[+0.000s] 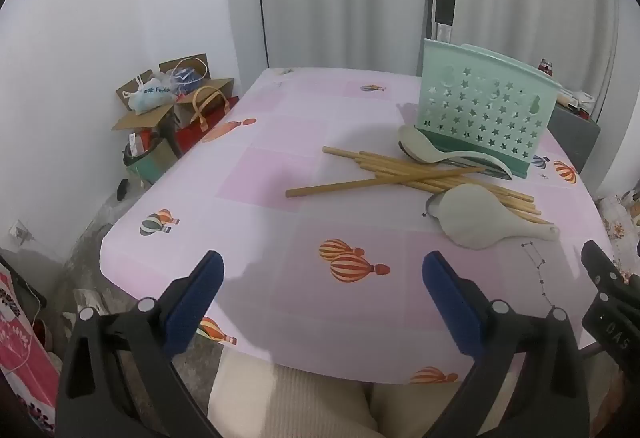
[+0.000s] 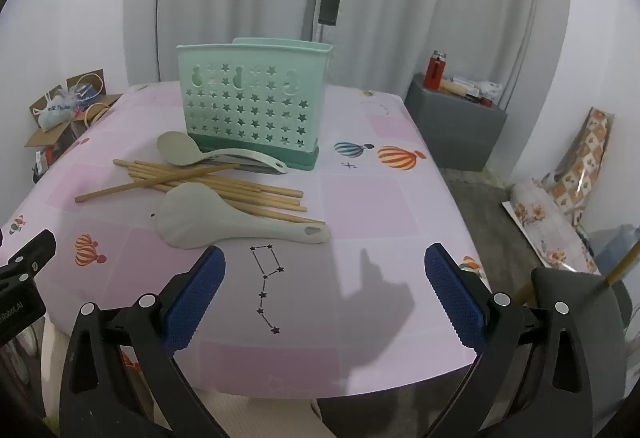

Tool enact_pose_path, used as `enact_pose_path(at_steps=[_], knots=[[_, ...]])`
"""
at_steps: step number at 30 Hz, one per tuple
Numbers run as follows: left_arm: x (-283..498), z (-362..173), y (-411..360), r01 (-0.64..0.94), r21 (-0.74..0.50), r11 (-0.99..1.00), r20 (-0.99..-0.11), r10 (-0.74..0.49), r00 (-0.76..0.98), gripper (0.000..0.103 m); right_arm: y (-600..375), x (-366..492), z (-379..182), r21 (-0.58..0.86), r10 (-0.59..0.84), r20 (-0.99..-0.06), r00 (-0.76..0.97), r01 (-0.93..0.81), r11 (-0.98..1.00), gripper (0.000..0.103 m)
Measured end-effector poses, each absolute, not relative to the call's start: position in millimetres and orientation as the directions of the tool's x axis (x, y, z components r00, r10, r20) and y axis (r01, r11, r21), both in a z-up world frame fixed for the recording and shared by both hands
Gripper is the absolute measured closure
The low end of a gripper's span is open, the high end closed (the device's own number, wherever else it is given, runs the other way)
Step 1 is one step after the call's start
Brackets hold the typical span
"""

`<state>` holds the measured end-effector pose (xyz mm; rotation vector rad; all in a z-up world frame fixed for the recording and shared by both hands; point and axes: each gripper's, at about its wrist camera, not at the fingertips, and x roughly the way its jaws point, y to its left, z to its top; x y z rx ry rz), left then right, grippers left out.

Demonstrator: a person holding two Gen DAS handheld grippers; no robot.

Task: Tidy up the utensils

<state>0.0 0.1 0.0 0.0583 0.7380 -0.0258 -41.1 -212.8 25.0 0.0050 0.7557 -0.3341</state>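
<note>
Both claws wide, nothing between the pads: left claw [image 1: 322, 274] and right claw [image 2: 324, 266], each angled down over the near edge of the bench [image 2: 360, 205], well apart from the utensils.

Utensil pile at 11 o'clock in the right wrist view, at 1 o'clock in the left wrist view. Green caddy [image 2: 252, 105] upright beyond the pile, toward 12 o'clock, no utensil visible in it. Chopsticks [image 2: 208, 185] fanned and crossing one another, one stray stick pointing toward 9 o'clock. Rice paddle [image 2: 224, 222] face down across the near ends of the sticks. Ladle spoon [image 2: 208, 153] against the caddy base, with something metal half hidden under its handle; type not clear.

Judged step: first approach, nothing picked yet.

To do well: take rice paddle first, since resting on the sticks. Grip at handle neck, across the narrow width, not the broad blade. Lift straight before swinging toward caddy, to avoid dragging sticks. Afterwards, chopsticks singly or in small bundles, near mid-length. Risk: round sticks likely to roll.
</note>
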Motion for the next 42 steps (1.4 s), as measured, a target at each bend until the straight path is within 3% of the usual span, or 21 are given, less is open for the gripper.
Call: enact_pose_path(at_steps=[42], knots=[[0.3, -1.1, -2.4, 0.047, 0.045, 0.998, -0.677, -0.004, 0.736, 0.005, -211.6, -41.3, 24.9, -0.119, -0.301, -0.669, 0.680, 0.302, 0.946, 0.008]])
